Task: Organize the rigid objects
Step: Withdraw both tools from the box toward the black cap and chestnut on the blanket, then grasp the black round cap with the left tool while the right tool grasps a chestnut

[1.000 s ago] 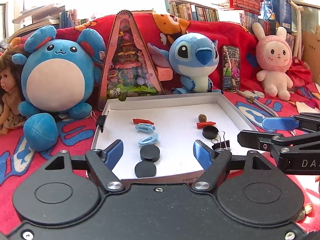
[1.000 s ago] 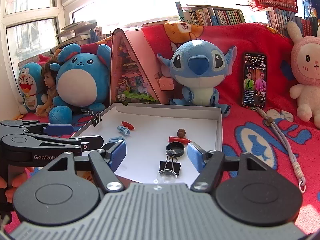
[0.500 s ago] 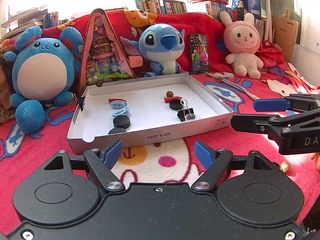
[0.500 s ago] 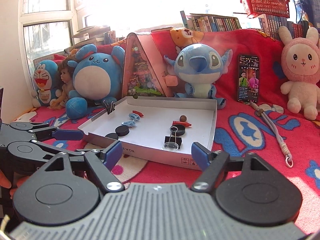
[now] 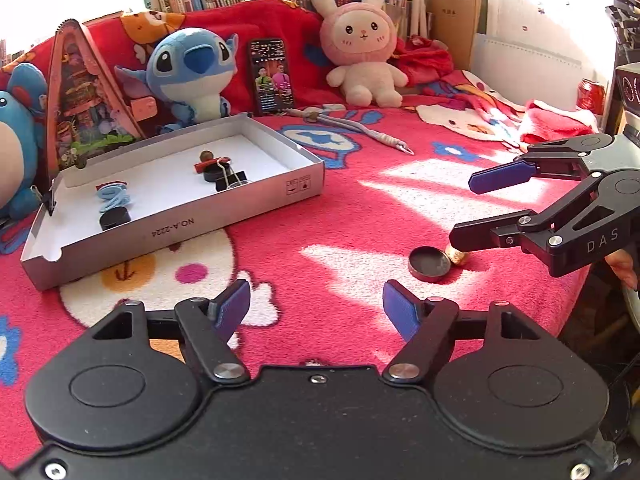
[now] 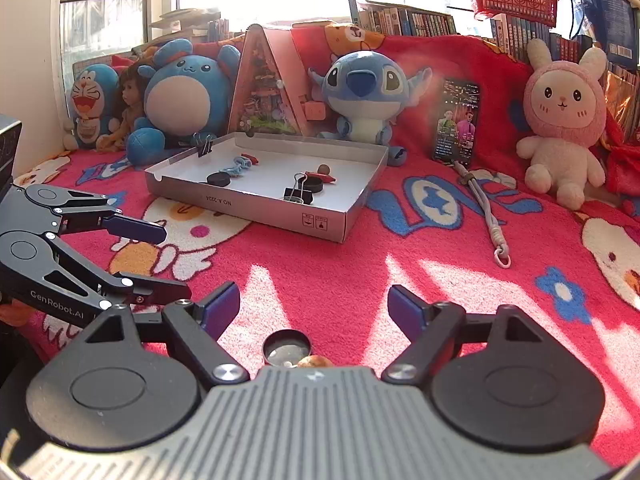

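Note:
A grey cardboard tray [image 5: 172, 228] [image 6: 256, 206] lies on the red blanket and holds black caps [image 5: 115, 217], blue clips [image 5: 113, 196], a binder clip [image 6: 295, 191], red pieces and a brown ball [image 6: 323, 169]. A loose black cap [image 5: 429, 263] [image 6: 286, 347] and a gold ball [image 5: 458, 256] [image 6: 316, 361] lie on the blanket outside it. My left gripper [image 5: 316, 308] is open and empty, well back from the tray. My right gripper [image 6: 314, 306] is open and empty, hovering just over the loose cap and ball.
Plush toys stand along the back: Stitch [image 5: 192, 72], a pink bunny [image 5: 362, 52], a blue round one [image 6: 184, 88]. A phone [image 5: 271, 76], a triangular pink case [image 5: 84, 100] and a grey lanyard [image 6: 486, 208] are near the tray. Bed edge at right.
Both grippers have pulled back from the tray and swung right. The loose cap and gold ball on the blanket have come into view under my right gripper.

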{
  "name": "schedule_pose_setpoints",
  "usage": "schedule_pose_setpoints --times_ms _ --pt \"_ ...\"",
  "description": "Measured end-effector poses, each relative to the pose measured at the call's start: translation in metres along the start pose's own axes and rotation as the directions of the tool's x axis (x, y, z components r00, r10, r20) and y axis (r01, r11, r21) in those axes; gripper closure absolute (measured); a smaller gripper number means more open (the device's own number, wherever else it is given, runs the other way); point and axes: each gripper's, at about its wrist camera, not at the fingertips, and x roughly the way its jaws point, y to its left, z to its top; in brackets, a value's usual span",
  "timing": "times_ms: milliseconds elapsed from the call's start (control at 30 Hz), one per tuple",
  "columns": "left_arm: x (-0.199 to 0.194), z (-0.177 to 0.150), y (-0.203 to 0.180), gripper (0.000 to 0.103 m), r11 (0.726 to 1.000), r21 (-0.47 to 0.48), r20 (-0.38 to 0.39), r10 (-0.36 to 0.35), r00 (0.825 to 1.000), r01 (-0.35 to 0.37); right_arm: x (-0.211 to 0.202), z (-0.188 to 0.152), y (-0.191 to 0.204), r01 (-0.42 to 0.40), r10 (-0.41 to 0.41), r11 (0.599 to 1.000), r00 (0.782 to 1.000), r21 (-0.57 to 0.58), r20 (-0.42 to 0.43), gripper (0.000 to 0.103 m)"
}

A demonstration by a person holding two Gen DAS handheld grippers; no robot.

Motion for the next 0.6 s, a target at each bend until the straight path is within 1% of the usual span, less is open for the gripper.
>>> schedule_pose_setpoints --times_ms 67,100,133,233,300,367,467,533,600 --pt "0.004 -0.001 -0.009 0.039 0.999 0.027 0.000 -0.025 1.000 0.025 -0.006 -0.009 -0.005 -0.001 0.001 1.000 1.000 -0.005 -0.023 0.016" --pt "0.006 -0.002 -0.013 0.043 0.999 0.036 -0.001 -0.038 0.999 0.038 -0.009 -0.012 -0.007 0.000 0.000 1.000 0.999 -0.014 -0.033 0.017" --pt "0.008 -0.002 -0.016 0.045 0.998 0.043 -0.005 -0.052 0.999 0.052 -0.011 -0.015 -0.007 0.006 -0.007 1.000 0.999 -0.027 -0.042 0.020" --pt "0.019 -0.001 -0.028 0.052 0.994 0.050 -0.017 -0.096 0.995 0.096 -0.014 -0.022 -0.007 0.048 -0.055 0.995 0.996 -0.082 -0.077 0.027" --pt "0.026 0.000 -0.035 0.054 0.993 0.051 -0.017 -0.110 0.994 0.110 -0.015 -0.024 -0.008 0.047 -0.056 0.994 0.994 -0.096 -0.089 0.029" --pt "0.034 0.002 -0.041 0.055 0.992 0.052 -0.013 -0.117 0.993 0.118 -0.016 -0.026 -0.009 0.040 -0.050 0.994 0.994 -0.101 -0.093 0.029" --pt "0.043 0.005 -0.049 0.058 0.990 0.065 -0.006 -0.124 0.992 0.124 -0.015 -0.028 -0.009 0.058 -0.069 0.992 0.993 -0.114 -0.098 0.030" --pt "0.048 0.008 -0.054 0.059 0.990 0.075 0.002 -0.116 0.993 0.116 -0.013 -0.028 -0.010 0.069 -0.081 0.992 0.991 -0.106 -0.105 0.032" --pt "0.052 0.009 -0.061 0.063 0.991 0.097 0.002 -0.091 0.996 0.090 -0.011 -0.028 -0.012 0.068 -0.077 0.994 0.991 -0.088 -0.108 0.032"
